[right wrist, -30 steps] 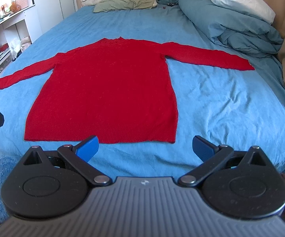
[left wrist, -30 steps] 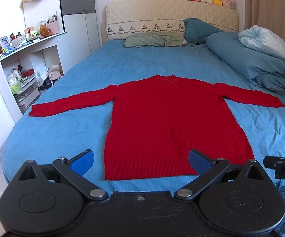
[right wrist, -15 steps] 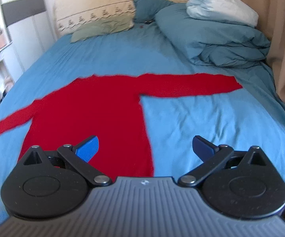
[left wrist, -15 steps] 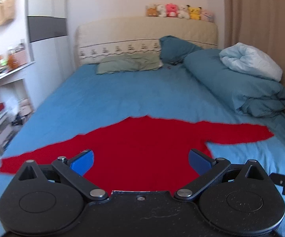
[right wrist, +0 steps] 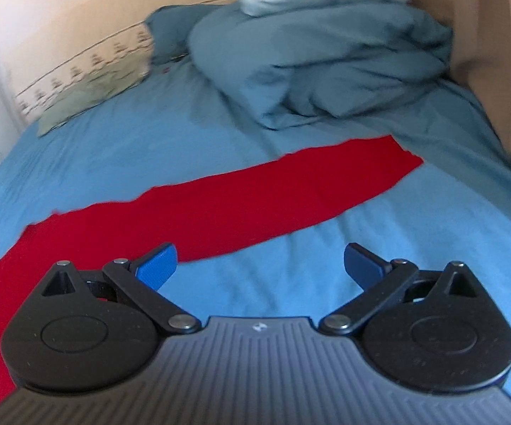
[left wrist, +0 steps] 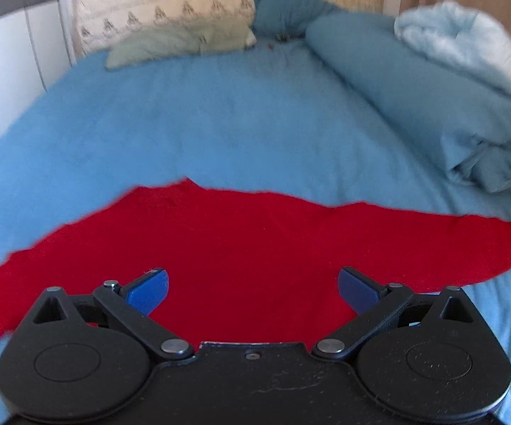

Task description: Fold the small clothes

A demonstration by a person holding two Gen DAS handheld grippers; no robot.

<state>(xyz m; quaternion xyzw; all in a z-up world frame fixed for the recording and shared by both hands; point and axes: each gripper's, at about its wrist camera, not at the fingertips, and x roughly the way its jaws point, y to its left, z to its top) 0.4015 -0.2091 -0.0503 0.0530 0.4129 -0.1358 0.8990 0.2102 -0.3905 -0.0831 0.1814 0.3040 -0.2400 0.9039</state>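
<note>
Left wrist view: your left gripper (left wrist: 251, 285) has its jaws spread wide, released, nothing between them. Blue pads (left wrist: 147, 290) sit over the red sweater (left wrist: 241, 241), but you can't tell if they touch the knit. The sweater lies flat on the blue bed (left wrist: 220, 124), its body filling the space between the jaws, one sleeve running off to the right, the other off the lower left. Far end of the bed: green pillow (left wrist: 177, 42) against the headboard (left wrist: 156, 7), dark teal pillow (left wrist: 283, 10) beside it, rolled duvet (left wrist: 414, 85) along the right side with a pale blanket (left wrist: 467, 42) on top. A black bit of the other gripper shows at the right edge. View is blurred.

Right wrist view: your right gripper (right wrist: 260, 265) is also wide open, holding nothing. Between the jaws is bare blue sheet. The left pad (right wrist: 158, 265) is at the lower edge of the sweater (right wrist: 255, 198); contact can't be told. The right sleeve stretches diagonally up to the right, cuff ending near the duvet (right wrist: 326, 71), not touching it. Sweater body runs off the lower left behind the gripper frame. Curtain (right wrist: 485, 35) hangs at the right, beside the bed (right wrist: 414, 248). Green pillow (right wrist: 89, 99) and headboard (right wrist: 78, 42) at upper left. Blurred too.
</note>
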